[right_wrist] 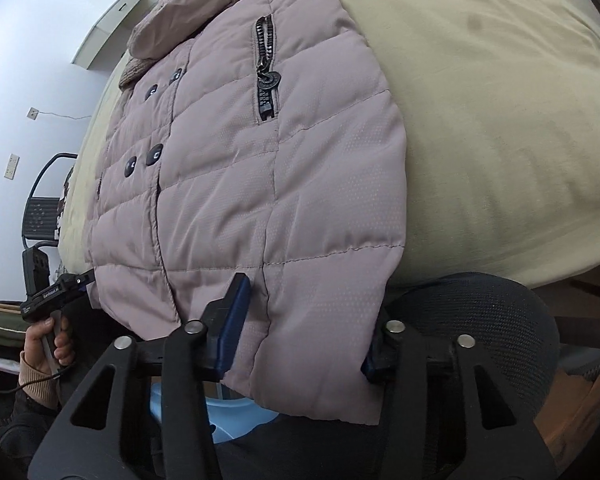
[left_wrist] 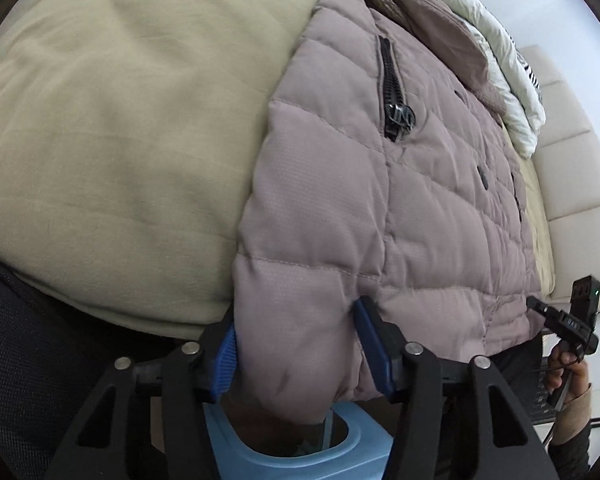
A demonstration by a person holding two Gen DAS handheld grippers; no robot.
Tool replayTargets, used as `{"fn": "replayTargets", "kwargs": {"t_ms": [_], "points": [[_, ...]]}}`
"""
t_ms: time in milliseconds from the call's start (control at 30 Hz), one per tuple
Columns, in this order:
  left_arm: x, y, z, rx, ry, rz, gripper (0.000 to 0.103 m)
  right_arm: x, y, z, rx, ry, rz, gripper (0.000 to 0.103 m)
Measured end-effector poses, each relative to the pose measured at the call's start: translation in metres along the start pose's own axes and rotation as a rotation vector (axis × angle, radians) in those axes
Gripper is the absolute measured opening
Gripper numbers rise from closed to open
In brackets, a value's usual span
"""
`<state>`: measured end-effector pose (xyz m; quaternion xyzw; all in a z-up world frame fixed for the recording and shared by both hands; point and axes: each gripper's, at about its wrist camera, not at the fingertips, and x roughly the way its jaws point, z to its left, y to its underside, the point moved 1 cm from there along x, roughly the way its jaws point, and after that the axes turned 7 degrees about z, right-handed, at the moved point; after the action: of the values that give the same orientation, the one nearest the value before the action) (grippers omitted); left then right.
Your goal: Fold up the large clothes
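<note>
A mauve quilted puffer jacket [left_wrist: 380, 184] lies front up on a beige bed [left_wrist: 120, 120], its hem hanging over the near edge. It also fills the right wrist view [right_wrist: 240, 184]. My left gripper [left_wrist: 296, 356] is open, its blue pads either side of the hem's left corner. My right gripper [right_wrist: 304, 328] is open, straddling the hem's right corner. Each gripper shows small in the other's view, the right gripper [left_wrist: 540, 306] and the left gripper [right_wrist: 82, 280], at the hem's opposite corner.
A white puffer garment [left_wrist: 496, 52] lies past the jacket's collar. A padded cream headboard [left_wrist: 572, 168] borders the bed. A light blue plastic stool [left_wrist: 300, 452] stands below the hem. A black mesh chair [right_wrist: 480, 320] is by the bed edge; another dark chair [right_wrist: 44, 208] stands near the wall.
</note>
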<state>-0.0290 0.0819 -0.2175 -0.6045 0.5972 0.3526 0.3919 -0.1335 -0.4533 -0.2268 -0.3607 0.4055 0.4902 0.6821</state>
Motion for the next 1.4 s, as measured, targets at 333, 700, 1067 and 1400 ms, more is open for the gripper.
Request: {"fn": "replayTargets", "kwargs": {"t_ms": [333,700,1067,1400], "points": [[-0.006,0.006,-0.019,0.061,-0.084,-0.049,0.012,-0.009,0.007,0.001,0.020,0.018,-0.068,0.012],[-0.071,0.016,-0.051,0.140,-0.093,-0.191,0.005,-0.068,0.010,0.023,-0.002,-0.168,-0.264,0.007],[-0.152,0.019,-0.070,0.138,0.072,-0.360,0.004,-0.122,0.011,0.047,-0.021,-0.257,-0.418,0.007],[-0.185,-0.059,-0.065,0.059,0.266,-0.451,0.004,-0.154,-0.055,0.046,0.037,-0.377,-0.494,0.007]]}}
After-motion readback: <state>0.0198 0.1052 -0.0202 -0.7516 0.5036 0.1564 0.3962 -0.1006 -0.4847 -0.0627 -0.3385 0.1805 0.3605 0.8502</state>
